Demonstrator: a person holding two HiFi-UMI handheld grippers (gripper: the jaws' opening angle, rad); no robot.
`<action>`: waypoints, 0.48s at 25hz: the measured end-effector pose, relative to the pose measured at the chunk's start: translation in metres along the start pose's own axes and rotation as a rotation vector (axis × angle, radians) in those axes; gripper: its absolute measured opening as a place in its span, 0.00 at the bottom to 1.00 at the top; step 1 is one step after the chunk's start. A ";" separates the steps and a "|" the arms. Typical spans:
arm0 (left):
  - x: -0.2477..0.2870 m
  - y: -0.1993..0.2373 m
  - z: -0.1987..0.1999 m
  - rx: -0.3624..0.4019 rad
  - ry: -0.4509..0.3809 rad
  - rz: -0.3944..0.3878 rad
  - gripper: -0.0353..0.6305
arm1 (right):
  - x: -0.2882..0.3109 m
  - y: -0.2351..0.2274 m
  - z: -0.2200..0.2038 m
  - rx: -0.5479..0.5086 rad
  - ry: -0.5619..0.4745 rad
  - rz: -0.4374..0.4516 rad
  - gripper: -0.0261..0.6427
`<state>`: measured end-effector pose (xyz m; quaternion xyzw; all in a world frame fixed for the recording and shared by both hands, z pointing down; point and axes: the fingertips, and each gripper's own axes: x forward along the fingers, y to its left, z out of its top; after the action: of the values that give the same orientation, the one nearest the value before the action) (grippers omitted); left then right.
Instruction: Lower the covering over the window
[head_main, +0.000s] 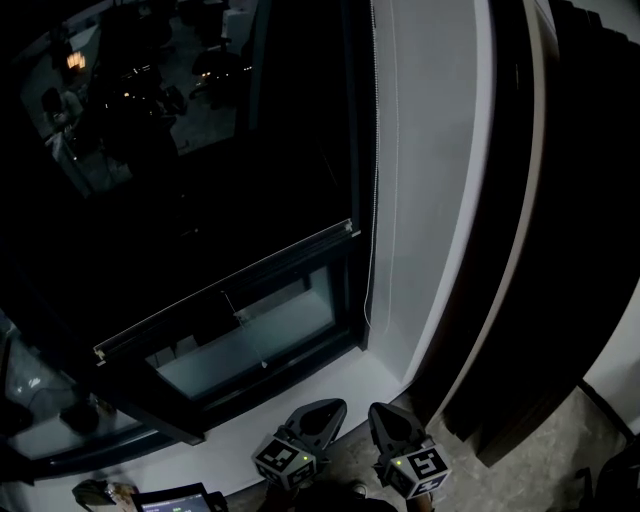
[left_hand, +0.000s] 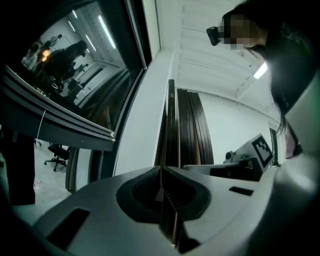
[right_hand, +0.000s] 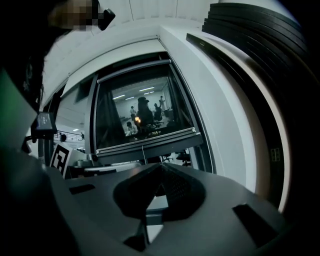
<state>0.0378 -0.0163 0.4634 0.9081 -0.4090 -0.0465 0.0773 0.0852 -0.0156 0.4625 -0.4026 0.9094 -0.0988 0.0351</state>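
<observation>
The blind's bottom rail (head_main: 225, 290) hung low across the window, long axis level, with a strip of glass bare beneath. It looked light and slack, probably best worked by the thin bead chain (head_main: 374, 180) hanging vertically at the right frame. The left gripper (head_main: 335, 406) and right gripper (head_main: 379, 411) were clenched and empty, near the sill.

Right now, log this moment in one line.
blind: mostly down, bottom rail short of sill | bead chain: hanging free | left tool: shut, empty | right tool: shut, empty
</observation>
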 end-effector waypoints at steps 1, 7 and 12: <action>0.003 0.003 0.000 0.004 0.000 0.008 0.05 | 0.002 -0.004 0.001 0.009 0.002 0.000 0.06; 0.030 0.008 0.011 0.033 0.035 -0.001 0.05 | 0.011 -0.031 0.003 0.067 0.000 -0.005 0.06; 0.061 0.025 0.015 0.026 0.042 -0.016 0.05 | 0.026 -0.053 0.003 0.049 0.005 -0.028 0.06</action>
<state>0.0579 -0.0800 0.4516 0.9131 -0.4004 -0.0228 0.0735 0.1067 -0.0697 0.4715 -0.4142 0.9009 -0.1225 0.0415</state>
